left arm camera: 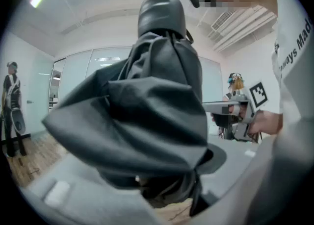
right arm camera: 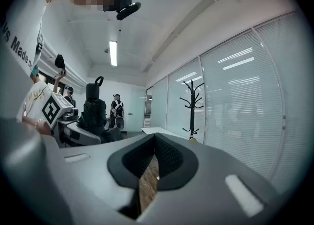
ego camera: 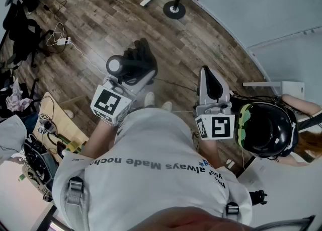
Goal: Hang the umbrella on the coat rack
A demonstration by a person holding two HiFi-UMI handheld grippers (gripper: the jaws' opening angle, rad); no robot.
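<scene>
My left gripper [ego camera: 135,78] is clamped on the folded umbrella [left arm camera: 142,111]. I hold it upright at about 11 o'clock with its loop on top, I'd judge so the loop can drop over a hook. The right gripper [right arm camera: 152,165] has its jaws together on nothing and sits level at 1 o'clock, out of the way. The coat rack [right arm camera: 192,106] stands well apart at 12 o'clock on the wood-plank floor [ego camera: 100,28], beside glass walls with blinds [right arm camera: 240,101]. The umbrella isn't hung yet.
</scene>
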